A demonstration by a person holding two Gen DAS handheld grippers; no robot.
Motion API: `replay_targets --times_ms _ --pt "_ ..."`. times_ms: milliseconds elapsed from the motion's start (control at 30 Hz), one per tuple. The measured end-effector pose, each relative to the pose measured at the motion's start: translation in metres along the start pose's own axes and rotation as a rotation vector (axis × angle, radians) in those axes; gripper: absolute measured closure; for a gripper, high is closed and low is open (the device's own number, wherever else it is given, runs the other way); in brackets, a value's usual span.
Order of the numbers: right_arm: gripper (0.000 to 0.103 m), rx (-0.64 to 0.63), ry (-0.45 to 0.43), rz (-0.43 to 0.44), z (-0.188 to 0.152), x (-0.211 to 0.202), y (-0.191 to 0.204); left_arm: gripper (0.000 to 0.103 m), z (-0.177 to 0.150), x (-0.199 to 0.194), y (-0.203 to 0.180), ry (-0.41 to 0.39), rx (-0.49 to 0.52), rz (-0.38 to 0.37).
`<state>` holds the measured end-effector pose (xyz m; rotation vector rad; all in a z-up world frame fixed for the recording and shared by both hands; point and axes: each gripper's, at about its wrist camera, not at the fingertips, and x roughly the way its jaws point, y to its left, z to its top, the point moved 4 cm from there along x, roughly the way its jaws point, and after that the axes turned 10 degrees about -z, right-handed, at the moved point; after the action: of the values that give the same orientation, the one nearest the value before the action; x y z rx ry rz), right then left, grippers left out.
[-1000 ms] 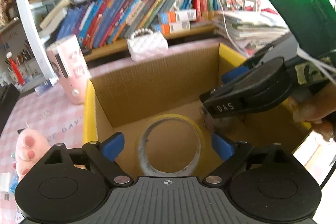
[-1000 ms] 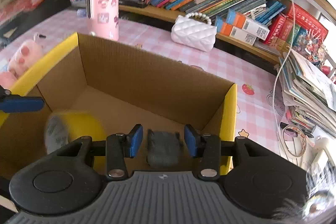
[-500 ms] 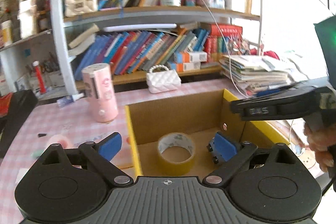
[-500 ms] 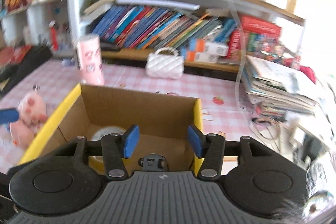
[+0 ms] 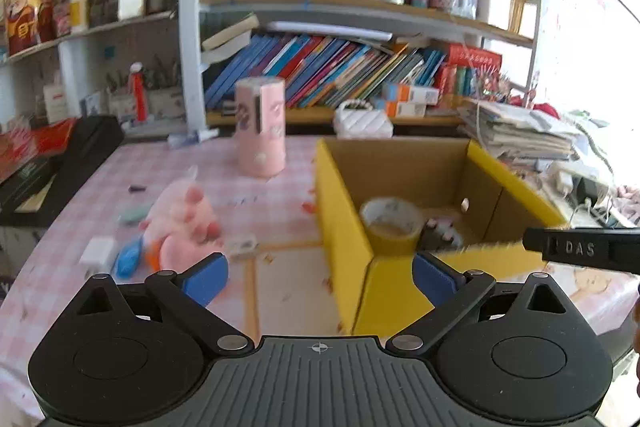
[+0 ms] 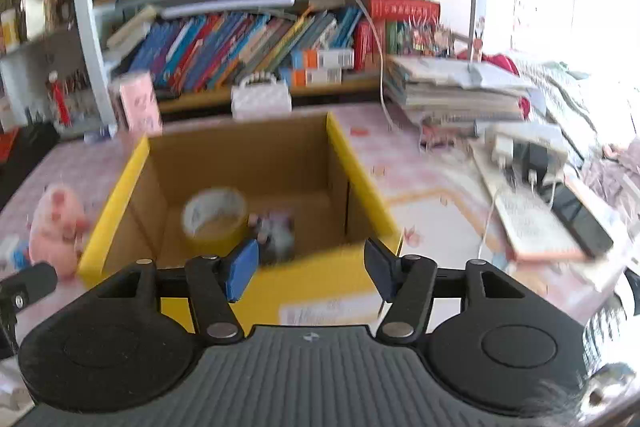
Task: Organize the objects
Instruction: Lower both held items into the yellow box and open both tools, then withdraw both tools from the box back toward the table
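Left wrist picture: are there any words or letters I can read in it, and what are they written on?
"DAS": white letters on the black side of the right gripper, poking in from the right edge.
Book spines on the shelf: too small and blurred to read.
Pink canister: its stickers are too blurred to read.
Nothing readable shows on the yellow box.

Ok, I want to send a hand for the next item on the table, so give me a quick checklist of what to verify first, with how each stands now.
1. Left gripper empty: ok, nothing between its jaws, which are opening.
2. Right gripper empty: ok, jaws opening, nothing between them.
3. Tape roll inside the box: ok, on the box floor.
4. Small dark object in the box: ok, beside the tape; what it is, cannot tell.
5. Pink plush toy free to grasp: ok, lying on the table left of the box.
6. Small items by the toy identified: cannot tell, blurred.
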<state>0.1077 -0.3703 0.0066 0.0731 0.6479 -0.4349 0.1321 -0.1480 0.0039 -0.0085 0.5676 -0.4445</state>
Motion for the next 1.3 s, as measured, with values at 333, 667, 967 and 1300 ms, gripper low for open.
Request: replay_targets --times_ms 333,667,967,1300 --pt "0.035 -0.074 0.087 0.003 -0.056 -0.031 0.05 0.003 -0.045 -0.027 0.034 0.1 -0.026 0.049" --pt "0.03 -0.155 0.122 0.07 -0.092 -0.066 0.103 0.003 -0.076 -0.064 0.068 0.16 -0.045 0.088" --pt "0.03 -0.18 0.126 0.111 -0.107 -0.086 0.136 0.003 -0.088 -0.091 0.093 0.169 -0.053 0.12" --pt "0.026 -0.195 0.108 0.139 -0.113 -0.1 0.158 0.003 -0.093 -0.108 0.109 0.157 -0.057 0.134"
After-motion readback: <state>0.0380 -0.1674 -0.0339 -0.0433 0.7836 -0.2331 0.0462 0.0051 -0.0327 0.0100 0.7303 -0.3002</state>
